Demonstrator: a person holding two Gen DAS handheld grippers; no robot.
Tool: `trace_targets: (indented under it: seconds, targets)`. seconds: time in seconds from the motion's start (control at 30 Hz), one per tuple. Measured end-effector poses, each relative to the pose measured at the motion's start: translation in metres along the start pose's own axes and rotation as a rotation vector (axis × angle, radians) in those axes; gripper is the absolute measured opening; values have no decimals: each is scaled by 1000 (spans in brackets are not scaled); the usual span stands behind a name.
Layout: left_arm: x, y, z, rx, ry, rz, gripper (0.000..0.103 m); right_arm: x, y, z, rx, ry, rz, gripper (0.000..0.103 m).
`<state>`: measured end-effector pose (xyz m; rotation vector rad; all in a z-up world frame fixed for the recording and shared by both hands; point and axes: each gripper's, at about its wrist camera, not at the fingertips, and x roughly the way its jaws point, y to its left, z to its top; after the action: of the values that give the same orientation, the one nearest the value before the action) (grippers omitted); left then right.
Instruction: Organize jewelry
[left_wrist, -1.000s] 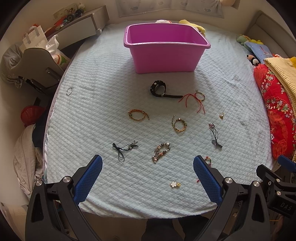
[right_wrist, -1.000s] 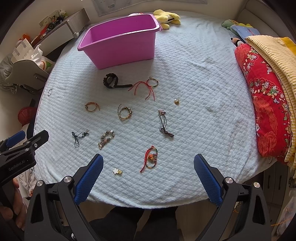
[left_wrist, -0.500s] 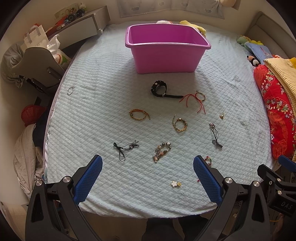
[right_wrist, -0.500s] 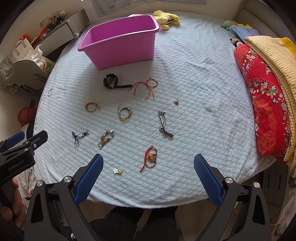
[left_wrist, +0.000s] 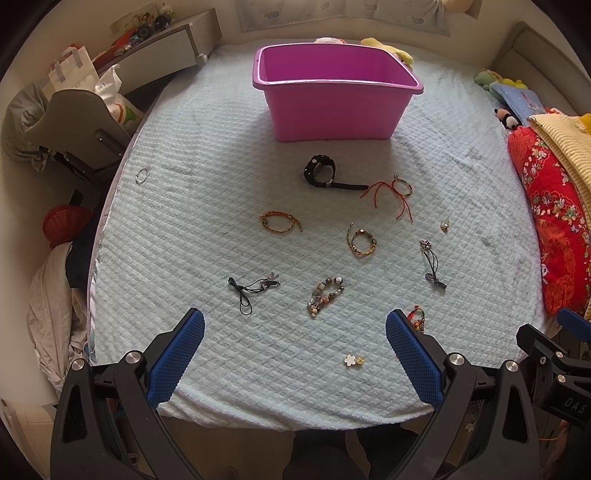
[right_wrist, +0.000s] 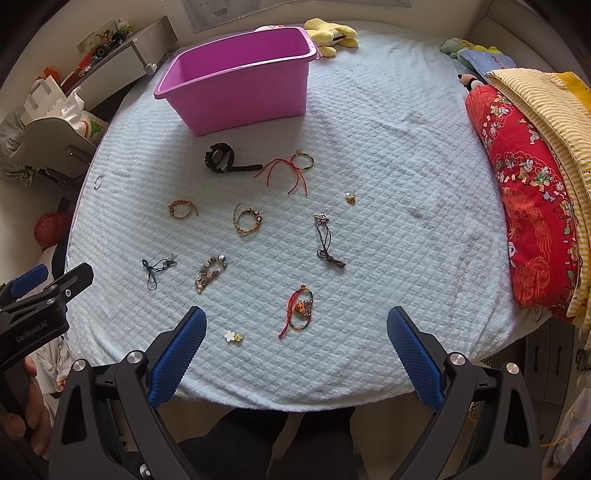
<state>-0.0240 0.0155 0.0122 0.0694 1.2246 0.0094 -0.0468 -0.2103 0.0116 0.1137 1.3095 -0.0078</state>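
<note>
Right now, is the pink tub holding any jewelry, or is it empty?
Cannot tell fully. The pink tub stands upright, and its visible inner walls are bare, but its floor is hidden in both views. The black watch lies outside it.

Jewelry (left_wrist: 325, 295) scattered before pink bin (left_wrist: 334, 107)

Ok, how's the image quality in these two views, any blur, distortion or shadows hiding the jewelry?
Left wrist view: sharp, with strong fisheye bending at the bed's edges and dark corners; the pink bin casts a soft shadow toward the black watch. Right wrist view: equally sharp and evenly lit, same curvature; no glare, and the red-string bracelet reads clearly.
</note>
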Motion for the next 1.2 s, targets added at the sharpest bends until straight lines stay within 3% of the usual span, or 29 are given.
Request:
trace_targets:
  seconds: [0.4, 0.63, 0.83, 1.03, 1.2]
  targets:
    - [25, 7, -42, -43, 43, -42, 97, 20, -5, -48, 0, -5, 13, 94]
    - [47, -14, -86, -100, 66, -23, 97, 43, -18, -81, -135, 17, 17, 93]
    - [79, -40, -132, -202, 45, 22, 97, 93, -38, -104, -219, 35, 97, 93]
    - [124, -60, -159, -200, 7, 83, 97, 147, -47, -113, -241, -16, 136, 93]
    - [168, -63, -173, -200, -60, 85, 97, 187, -45, -114, -279, -104, 131, 93]
